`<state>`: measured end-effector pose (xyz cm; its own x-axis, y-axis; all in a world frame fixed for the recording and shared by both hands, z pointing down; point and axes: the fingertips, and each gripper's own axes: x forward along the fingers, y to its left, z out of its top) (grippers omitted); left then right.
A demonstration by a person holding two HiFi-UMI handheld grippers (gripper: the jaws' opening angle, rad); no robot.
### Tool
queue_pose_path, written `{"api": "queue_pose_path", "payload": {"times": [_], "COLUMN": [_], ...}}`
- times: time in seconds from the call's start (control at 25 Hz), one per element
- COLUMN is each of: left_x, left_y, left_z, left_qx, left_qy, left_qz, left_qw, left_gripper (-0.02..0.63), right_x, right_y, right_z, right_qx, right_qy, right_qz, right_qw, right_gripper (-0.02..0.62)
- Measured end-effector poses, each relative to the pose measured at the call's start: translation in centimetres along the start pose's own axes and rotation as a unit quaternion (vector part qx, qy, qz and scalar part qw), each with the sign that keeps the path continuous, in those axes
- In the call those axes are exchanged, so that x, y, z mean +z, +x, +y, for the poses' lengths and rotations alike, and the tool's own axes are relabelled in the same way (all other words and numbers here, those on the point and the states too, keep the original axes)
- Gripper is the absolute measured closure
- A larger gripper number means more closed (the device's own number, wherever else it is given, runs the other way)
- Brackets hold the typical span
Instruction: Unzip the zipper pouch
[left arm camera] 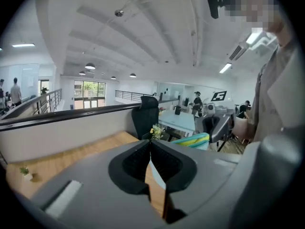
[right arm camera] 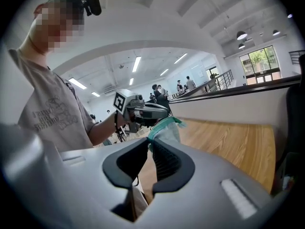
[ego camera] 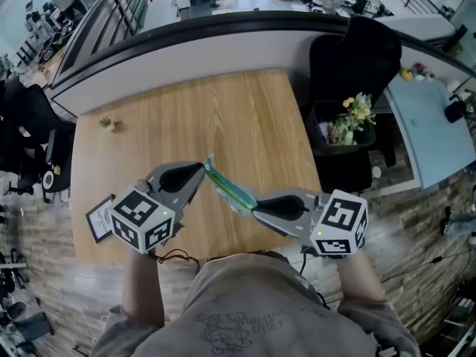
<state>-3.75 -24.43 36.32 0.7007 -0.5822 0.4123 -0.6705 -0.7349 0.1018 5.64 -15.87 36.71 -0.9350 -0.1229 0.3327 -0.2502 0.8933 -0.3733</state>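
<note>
A teal and green striped zipper pouch [ego camera: 230, 189] hangs in the air above the wooden table [ego camera: 223, 117], stretched between both grippers. My left gripper [ego camera: 202, 171] is shut on the pouch's thin far-left end; whether that is the zipper pull I cannot tell. In the left gripper view the jaws [left arm camera: 151, 147] are pressed together, with pale blue fabric below them and the pouch [left arm camera: 193, 140] running off to the right. My right gripper [ego camera: 257, 211] is shut on the pouch's near-right end. In the right gripper view the pouch [right arm camera: 165, 127] rises from between its jaws [right arm camera: 150, 144] toward the left gripper [right arm camera: 143, 111].
A small potted plant [ego camera: 108, 123] stands at the table's far left. A marker card [ego camera: 97, 219] lies at the front-left edge. To the right of the table are a black chair [ego camera: 349, 65] and a crate of yellow flowers [ego camera: 355, 114]. A curved railing wall runs behind.
</note>
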Motion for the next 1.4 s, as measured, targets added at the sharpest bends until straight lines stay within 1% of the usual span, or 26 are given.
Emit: {"api": "queue_pose_path", "payload": {"times": [0.12,0.16,0.24,0.32,0.36,0.48,0.56,0.64,0.76,0.84,0.96,1.08,1.16,1.28,1.4], "left_x": [-0.6,-0.8,-0.6,-0.2,-0.1,-0.8,-1.2,-0.9,0.7,2.1,4.2,6.4,7.9,9.5,10.0], "left_y": [-1.1,-1.5,-2.2,-2.7,-2.8,-2.9,-3.1,-3.4,-4.1,-4.7,-6.0,-7.2,-8.0,-8.8,-9.2], "left_z": [1.9,2.3,2.3,2.0,1.9,2.2,2.7,2.9,2.9,2.9,2.6,1.8,1.1,0.2,-0.4], "left_qx": [0.037,0.039,0.024,0.018,0.022,0.046,0.067,0.084,0.101,0.122,0.155,0.177,0.190,0.208,0.213], "left_qy": [0.000,-0.005,-0.040,-0.078,-0.087,-0.099,-0.100,-0.093,-0.080,-0.056,-0.008,0.026,0.044,0.071,0.090], "left_qz": [0.008,0.007,-0.017,-0.051,-0.059,-0.065,-0.067,-0.074,-0.101,-0.117,-0.135,-0.155,-0.171,-0.192,-0.197], "left_qw": [0.9993,0.9992,0.9988,0.9955,0.9942,0.9918,0.9904,0.9894,0.9865,0.9841,0.9786,0.9716,0.9657,0.9564,0.9528], "left_gripper": [0.600,0.598,0.596,0.600,0.598,0.591,0.572,0.572,0.574,0.577,0.583,0.594,0.600,0.600,0.603], "right_x": [-0.3,-0.4,-0.8,-0.8,-0.6,0.5,1.6,2.9,4.5,5.9,8.5,11.6,13.4,15.3,16.3], "right_y": [-0.9,-1.2,-1.6,-1.8,-1.9,-2.0,-2.1,-2.3,-2.9,-3.4,-4.4,-5.7,-6.6,-7.8,-8.7], "right_z": [0.3,0.3,0.3,0.4,0.4,0.6,0.6,0.3,-0.5,-1.0,-1.3,-1.0,-0.8,-0.5,0.1], "right_qx": [0.005,0.004,0.007,0.015,0.019,0.022,0.020,0.007,-0.038,-0.072,-0.114,-0.136,-0.153,-0.200,-0.262], "right_qy": [-0.001,-0.001,0.005,0.018,0.026,0.046,0.050,0.043,0.021,0.007,-0.010,-0.026,-0.039,-0.077,-0.133], "right_qz": [0.000,0.001,0.001,-0.008,-0.017,-0.054,-0.083,-0.108,-0.135,-0.156,-0.206,-0.273,-0.307,-0.332,-0.334], "right_qw": [1.000,1.000,1.000,1.000,0.999,0.997,0.995,0.993,0.990,0.985,0.972,0.952,0.938,0.919,0.896], "right_gripper": [0.548,0.548,0.548,0.548,0.548,0.548,0.548,0.548,0.548,0.548,0.548,0.548,0.548,0.548,0.548]}}
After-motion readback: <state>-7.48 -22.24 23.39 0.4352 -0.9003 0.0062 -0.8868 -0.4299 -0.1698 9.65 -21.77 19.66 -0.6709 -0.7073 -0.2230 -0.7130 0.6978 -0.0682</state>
